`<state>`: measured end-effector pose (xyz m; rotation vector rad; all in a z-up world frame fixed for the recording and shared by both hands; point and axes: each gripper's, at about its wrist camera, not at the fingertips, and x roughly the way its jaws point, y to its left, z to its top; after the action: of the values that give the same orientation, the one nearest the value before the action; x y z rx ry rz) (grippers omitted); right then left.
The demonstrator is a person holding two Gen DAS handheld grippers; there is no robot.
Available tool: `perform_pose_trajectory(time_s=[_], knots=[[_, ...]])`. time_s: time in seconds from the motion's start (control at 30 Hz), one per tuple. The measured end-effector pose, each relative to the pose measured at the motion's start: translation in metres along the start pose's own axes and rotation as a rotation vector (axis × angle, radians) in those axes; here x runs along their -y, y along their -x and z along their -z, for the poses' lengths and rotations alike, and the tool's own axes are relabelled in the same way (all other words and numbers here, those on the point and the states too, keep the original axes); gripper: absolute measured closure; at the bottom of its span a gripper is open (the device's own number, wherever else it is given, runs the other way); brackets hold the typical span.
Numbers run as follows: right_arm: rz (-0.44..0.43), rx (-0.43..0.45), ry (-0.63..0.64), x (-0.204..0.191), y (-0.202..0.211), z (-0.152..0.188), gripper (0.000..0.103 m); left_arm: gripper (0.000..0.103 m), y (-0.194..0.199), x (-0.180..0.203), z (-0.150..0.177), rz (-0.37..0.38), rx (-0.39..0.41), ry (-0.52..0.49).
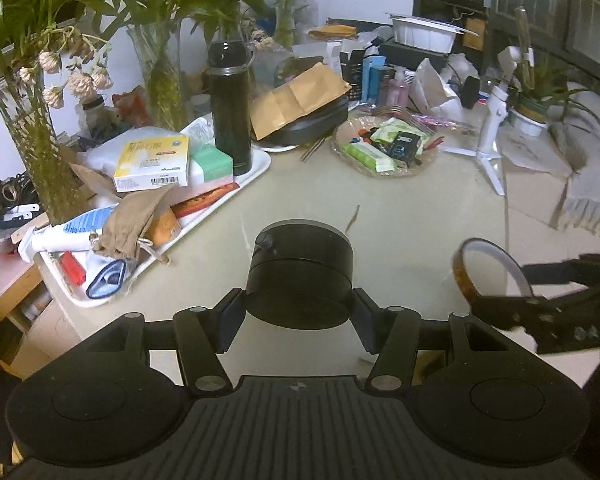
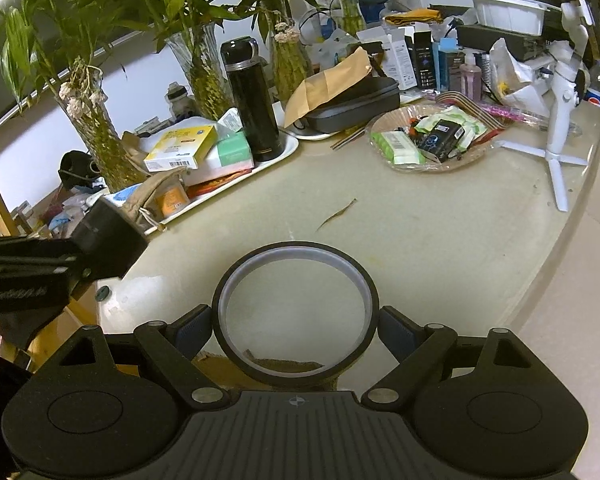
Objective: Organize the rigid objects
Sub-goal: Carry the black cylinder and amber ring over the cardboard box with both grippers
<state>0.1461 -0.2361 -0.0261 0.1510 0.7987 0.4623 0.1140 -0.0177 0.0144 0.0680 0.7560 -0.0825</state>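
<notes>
My left gripper [image 1: 299, 312] is shut on a black round case [image 1: 300, 272] and holds it above the beige table [image 1: 380, 208]. My right gripper [image 2: 295, 328] is shut on a ring-shaped roll of dark amber tape [image 2: 295, 316], held above the table's near edge. The tape roll [image 1: 488, 272] and the right gripper also show at the right of the left wrist view. The black case [image 2: 108, 236] and the left gripper show at the left of the right wrist view. The two held objects hang side by side, apart.
A white tray [image 1: 256, 172] at the left holds boxes, a black thermos [image 1: 230, 108], a pouch and tubes. A glass dish of packets [image 1: 384, 148] sits mid-table. A white tripod stand [image 1: 492, 120] stands at the right. Vases with plants [image 1: 160, 72] line the back.
</notes>
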Motion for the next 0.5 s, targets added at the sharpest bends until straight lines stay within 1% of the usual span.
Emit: perform_pose_trajectory(time_s=[0.1,0.27,0.5], knots=[[0.002,0.004,0.0,-0.001,0.001,0.001,0.013,0.047,0.008,0.003,0.006,0.015,-0.005,0.001],[-0.01,0.013,-0.022,0.0,0.006,0.005,0.013,0.047,0.017,0.005,0.02,0.044,-0.04,0.003],[-0.023,0.015,-0.034,-0.002,0.01,0.011,0.013,0.047,0.031,-0.001,0.038,0.077,-0.089,0.047]])
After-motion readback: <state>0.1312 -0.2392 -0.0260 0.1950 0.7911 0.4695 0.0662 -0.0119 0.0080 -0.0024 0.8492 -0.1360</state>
